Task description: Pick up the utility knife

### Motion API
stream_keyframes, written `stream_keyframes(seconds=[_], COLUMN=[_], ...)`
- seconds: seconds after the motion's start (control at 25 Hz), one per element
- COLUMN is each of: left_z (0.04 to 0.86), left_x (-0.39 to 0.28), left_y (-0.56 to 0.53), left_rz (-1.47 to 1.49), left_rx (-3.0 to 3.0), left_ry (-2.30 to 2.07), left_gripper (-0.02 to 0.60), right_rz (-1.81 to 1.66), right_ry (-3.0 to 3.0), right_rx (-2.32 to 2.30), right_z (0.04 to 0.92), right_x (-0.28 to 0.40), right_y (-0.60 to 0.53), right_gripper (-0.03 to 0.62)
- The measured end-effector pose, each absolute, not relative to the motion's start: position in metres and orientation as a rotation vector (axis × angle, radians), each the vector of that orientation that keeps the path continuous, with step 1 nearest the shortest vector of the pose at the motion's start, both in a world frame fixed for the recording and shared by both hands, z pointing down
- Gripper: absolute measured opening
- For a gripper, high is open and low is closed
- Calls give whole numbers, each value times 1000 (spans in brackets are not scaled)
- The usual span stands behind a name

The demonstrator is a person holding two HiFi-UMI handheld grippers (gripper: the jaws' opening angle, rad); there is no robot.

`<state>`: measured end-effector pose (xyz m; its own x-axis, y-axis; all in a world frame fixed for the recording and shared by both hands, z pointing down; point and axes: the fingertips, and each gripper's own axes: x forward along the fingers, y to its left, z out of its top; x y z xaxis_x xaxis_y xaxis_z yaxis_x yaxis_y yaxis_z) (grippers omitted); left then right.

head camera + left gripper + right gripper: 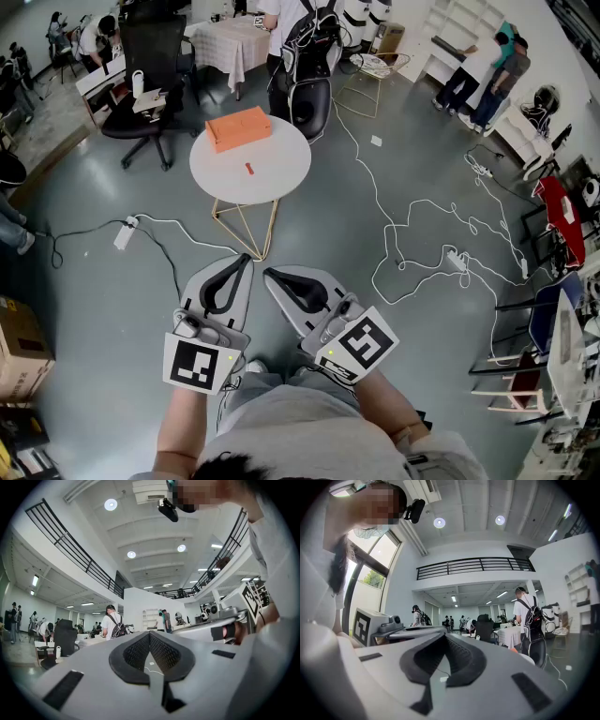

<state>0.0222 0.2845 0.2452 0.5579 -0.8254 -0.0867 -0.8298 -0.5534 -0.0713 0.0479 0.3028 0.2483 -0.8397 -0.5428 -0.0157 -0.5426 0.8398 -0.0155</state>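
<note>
The person held both tools low and close to the body, above the grey floor [112, 309], well apart from the round white bench [281, 173] on the far side. The left tool [246, 258] pointed towards the bench. In its own view the left tool [150, 633] had its dark ribbed pads pressed together at the tips, with only floor showing through the bowed gap behind them. The right tool [269, 273] lay just beside it, angled towards the left, and its own view showed the right tool [444, 634] likewise closed tip to tip with nothing pinched.

On the bench a small red object, probably the utility knife [248, 169] though too small to make out clearly, lay near the middle, apart from everything else. An orange box [238, 127] sat at the far left edge of the top. Gold wire legs [246, 225] carried the bench.

A white power strip [125, 232] lay on the floor to the left with its lead trailing towards the near side. White cables [394, 253] looped across the floor on the right. A black office chair [150, 66] stood beyond the bench to the left. A person with a backpack [528, 616] stood at the far side of the room.
</note>
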Motion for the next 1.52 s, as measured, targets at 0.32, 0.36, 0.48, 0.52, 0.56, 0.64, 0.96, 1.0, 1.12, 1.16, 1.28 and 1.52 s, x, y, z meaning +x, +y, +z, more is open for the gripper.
stream_keyframes(seconds=[0.32, 0.36, 0.48, 0.52, 0.56, 0.64, 0.96, 1.0, 1.12, 1.16, 1.28, 1.52], left_z=[250, 249, 248, 247, 247, 249, 255, 255, 258, 259, 262, 263], left_x=[39, 38, 35, 33, 31, 26, 6, 8, 10, 10, 11, 14], left_y=[290, 290, 290, 290, 290, 289, 278, 276, 267, 263, 245, 194], left_rz=[74, 82, 91, 90, 88, 84, 79, 78, 70, 70, 71, 51], left_rx=[-2683, -2682, -2672, -2670, -2669, -2671, -2679, -2684, -2693, -2692, -2681, -2618], left_ry=[1434, 1437, 1450, 1454, 1459, 1465, 1443, 1438, 1438, 1444, 1468, 1551], left_gripper=[8, 8, 8, 8, 8, 8, 8, 9, 8, 9, 8, 9], right_rz=[-11, -8, -5, -7, -8, -5, -75, -78, -83, -82, -65, -36], right_ry=[2993, 2995, 3002, 3004, 3005, 3004, 2957, 2955, 2943, 2940, 2944, 2976], right_rx=[-868, -864, -851, -848, -844, -844, -877, -884, -894, -899, -894, -778], right_z=[252, 252, 253, 252, 252, 252, 258, 258, 259, 259, 261, 261], right_x=[61, 60, 57, 55, 53, 49, 37, 38, 42, 43, 46, 49], right_y=[307, 308, 308, 308, 308, 307, 298, 296, 284, 279, 259, 207], right_gripper=[8, 6, 8, 8, 8, 8, 8, 9, 55, 66, 66, 66])
